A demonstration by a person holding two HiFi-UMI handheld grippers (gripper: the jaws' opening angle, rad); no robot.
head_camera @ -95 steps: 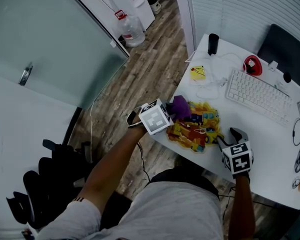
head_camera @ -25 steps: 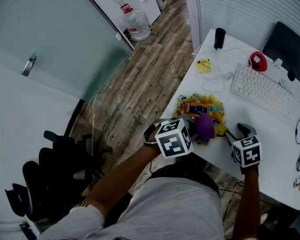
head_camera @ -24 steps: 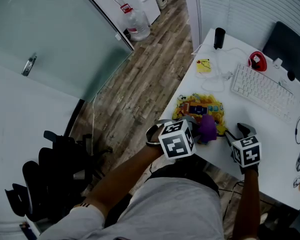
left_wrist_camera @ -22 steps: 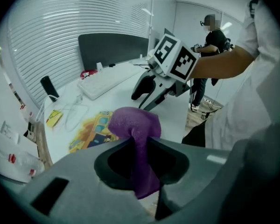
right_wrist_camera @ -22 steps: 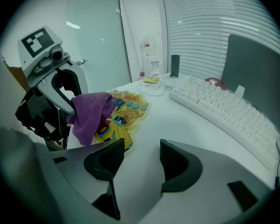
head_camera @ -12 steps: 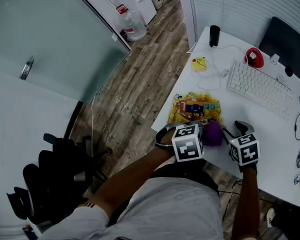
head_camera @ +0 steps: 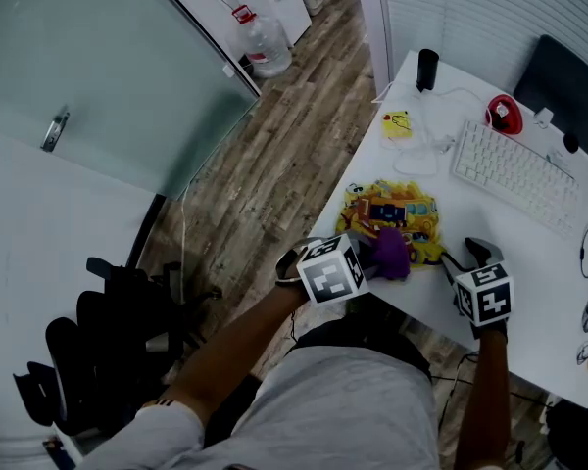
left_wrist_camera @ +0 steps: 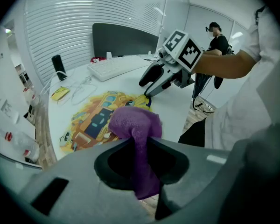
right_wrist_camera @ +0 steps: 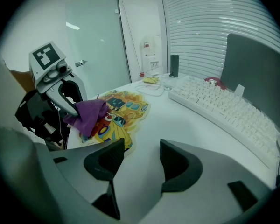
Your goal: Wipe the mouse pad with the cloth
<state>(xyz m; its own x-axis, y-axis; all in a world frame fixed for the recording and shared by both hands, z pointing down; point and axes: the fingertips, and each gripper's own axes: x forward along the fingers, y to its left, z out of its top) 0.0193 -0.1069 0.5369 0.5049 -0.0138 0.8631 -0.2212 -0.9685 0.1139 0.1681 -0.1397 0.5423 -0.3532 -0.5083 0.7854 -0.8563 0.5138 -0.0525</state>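
While the left gripper (left_wrist_camera: 141, 158) has its 2 jaws pinched together on a purple cloth (left_wrist_camera: 133, 122), the bunched end of that cloth rests on the near part of the mouse pad (head_camera: 392, 209) — a yellow pad with a colourful cartoon print, lying flat on the white table (head_camera: 529, 262) close to its front edge. In the head view the cloth covers the pad's lower middle, with the left gripper just beside it at the table's edge. The right gripper (right_wrist_camera: 137, 164) holds its 2 jaws moderately apart, with nothing between them but bare table; its tips sit at the pad's near right corner — whether they touch the pad cannot be told. A white keyboard (head_camera: 514, 174) lies farther back on the right, apart from the pad.
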